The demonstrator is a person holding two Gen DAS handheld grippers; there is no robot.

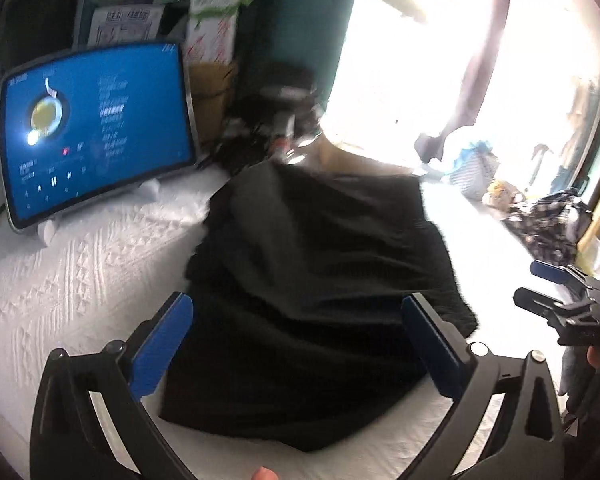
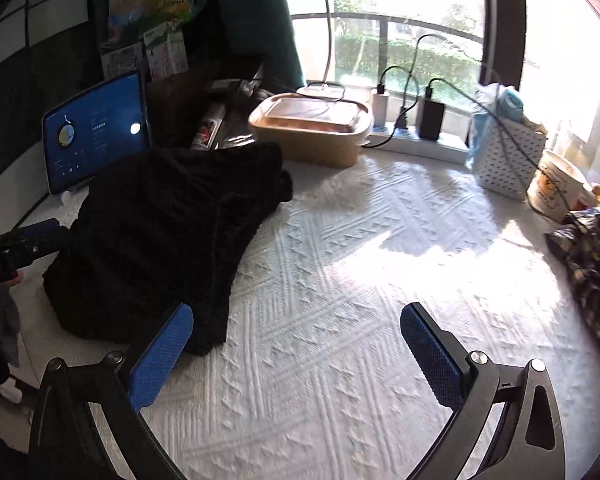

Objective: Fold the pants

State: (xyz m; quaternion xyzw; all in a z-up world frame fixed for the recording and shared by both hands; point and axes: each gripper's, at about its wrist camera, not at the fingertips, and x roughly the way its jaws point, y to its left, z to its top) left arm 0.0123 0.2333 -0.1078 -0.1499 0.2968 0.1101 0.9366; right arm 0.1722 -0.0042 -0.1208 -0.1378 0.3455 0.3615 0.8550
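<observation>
We see black pants [image 1: 320, 292] folded compact on the white bedspread [image 2: 340, 280]; left hand-held gripper [image 1: 296, 340] released above them, right hand-held gripper [image 2: 296, 352] released beside them, likely done.

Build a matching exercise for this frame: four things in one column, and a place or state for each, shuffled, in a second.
Things:
1. black pants
2. tablet
3. lidded food container
4. left hand-held gripper

Places or states:
A. propped upright, blue screen lit
B. jaws wide open, nothing gripped
C. lying bunched on the white bedspread
D. by the window, beside a power strip

Pairs: 1-C, 2-A, 3-D, 4-B
</observation>
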